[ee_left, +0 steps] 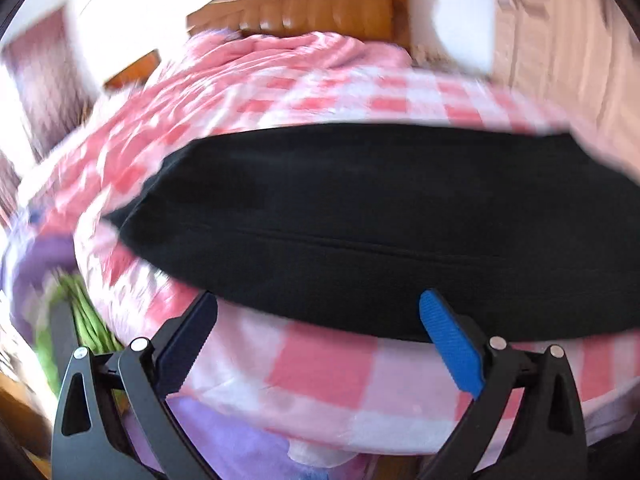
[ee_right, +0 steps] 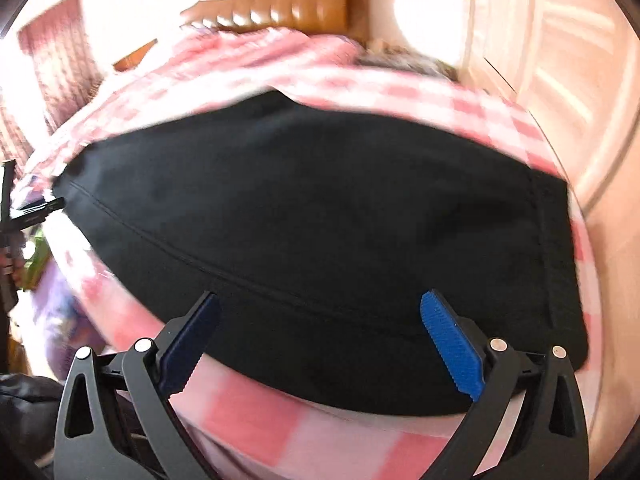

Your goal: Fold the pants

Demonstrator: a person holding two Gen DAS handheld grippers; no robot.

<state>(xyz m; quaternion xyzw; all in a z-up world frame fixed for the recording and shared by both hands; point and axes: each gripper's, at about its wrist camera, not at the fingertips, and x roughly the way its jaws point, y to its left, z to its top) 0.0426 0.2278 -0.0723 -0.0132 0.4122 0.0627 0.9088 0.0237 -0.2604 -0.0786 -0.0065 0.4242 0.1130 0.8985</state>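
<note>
the black pants (ee_left: 360, 232) lie flat on the bed's pink-and-white checked cover (ee_left: 320, 376), long axis running left to right, a seam along their length. in the right wrist view a stitched band sits at their right end. left claw (ee_left: 318, 308) and right claw (ee_right: 320, 304) both gape wide, empty, at the near edge. wooden headboard (ee_left: 312, 8) behind.
</note>
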